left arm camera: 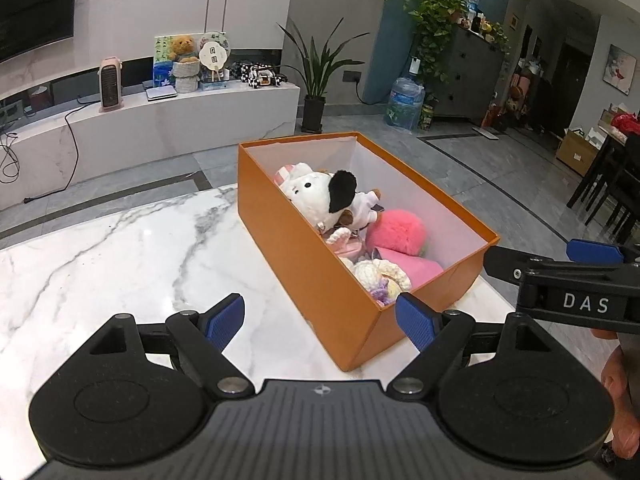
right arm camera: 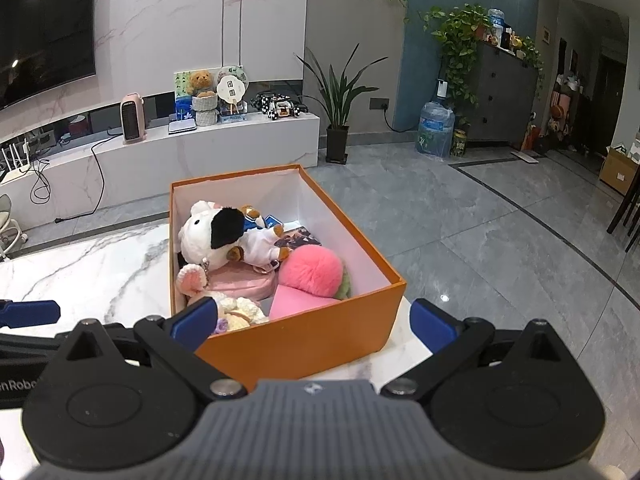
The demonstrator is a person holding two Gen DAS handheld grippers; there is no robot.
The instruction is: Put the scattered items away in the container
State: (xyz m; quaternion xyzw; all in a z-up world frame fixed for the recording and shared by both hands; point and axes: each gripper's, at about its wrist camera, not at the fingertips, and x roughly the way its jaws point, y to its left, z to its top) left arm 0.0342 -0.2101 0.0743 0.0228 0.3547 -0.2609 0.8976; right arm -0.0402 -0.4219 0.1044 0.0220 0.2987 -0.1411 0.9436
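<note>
We find the white marble-patterned tabletop bare wherever both views show it. The open orange rectangular cardboard box sits at its far corner, where both arms reach it, and holds the soft items: a white plush dog with a black ear, a fluffy pink pompom, a flat pink pouch and a cream crocheted toy. The left gripper and right gripper hang just short of the box's near wall, jaws spread wide, holding nothing

marble table; pink heater, teddy bear, potted plant; water jug
</note>
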